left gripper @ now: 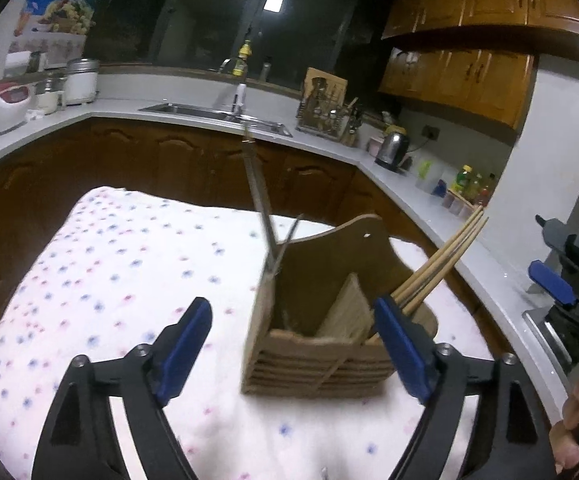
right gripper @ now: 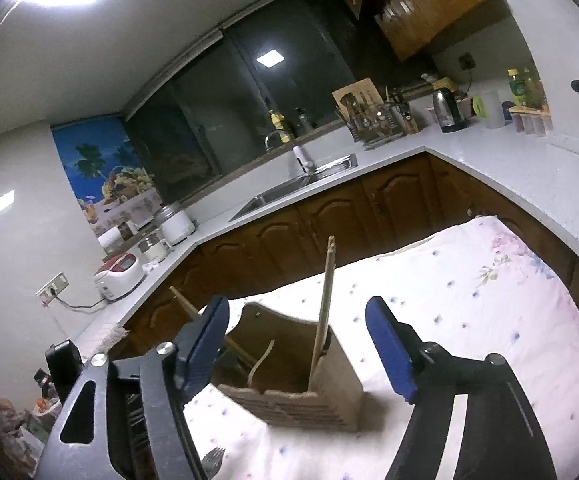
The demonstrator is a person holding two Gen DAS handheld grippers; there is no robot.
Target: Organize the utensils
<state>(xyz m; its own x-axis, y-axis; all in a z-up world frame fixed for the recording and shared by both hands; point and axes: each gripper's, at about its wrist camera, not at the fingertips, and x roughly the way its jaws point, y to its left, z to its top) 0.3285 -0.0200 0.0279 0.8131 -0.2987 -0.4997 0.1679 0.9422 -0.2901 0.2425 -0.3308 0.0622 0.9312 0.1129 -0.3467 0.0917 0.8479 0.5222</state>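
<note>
A wooden utensil holder (left gripper: 317, 356) with two compartments stands on the flowered tablecloth (left gripper: 109, 280). Metal utensils (left gripper: 261, 208) stick up from its left compartment. Wooden chopsticks (left gripper: 441, 256) lean out of its right compartment. My left gripper (left gripper: 295, 356) is open and empty, its fingers on either side of the holder's front. My right gripper (right gripper: 295, 350) is open and empty just above the same holder (right gripper: 301, 392). In the right wrist view chopsticks (right gripper: 325, 304) stand upright in it and others (right gripper: 209, 328) lean left. A fork (right gripper: 213, 458) lies on the cloth at the bottom edge.
A white L-shaped counter (left gripper: 441, 216) runs behind and to the right of the table, with a sink (left gripper: 209, 114), a kettle (left gripper: 391, 150), a knife rack (left gripper: 325, 108), bottles (left gripper: 471, 186) and a rice cooker (left gripper: 1, 110). Dark wooden cabinets (left gripper: 169, 160) stand below it.
</note>
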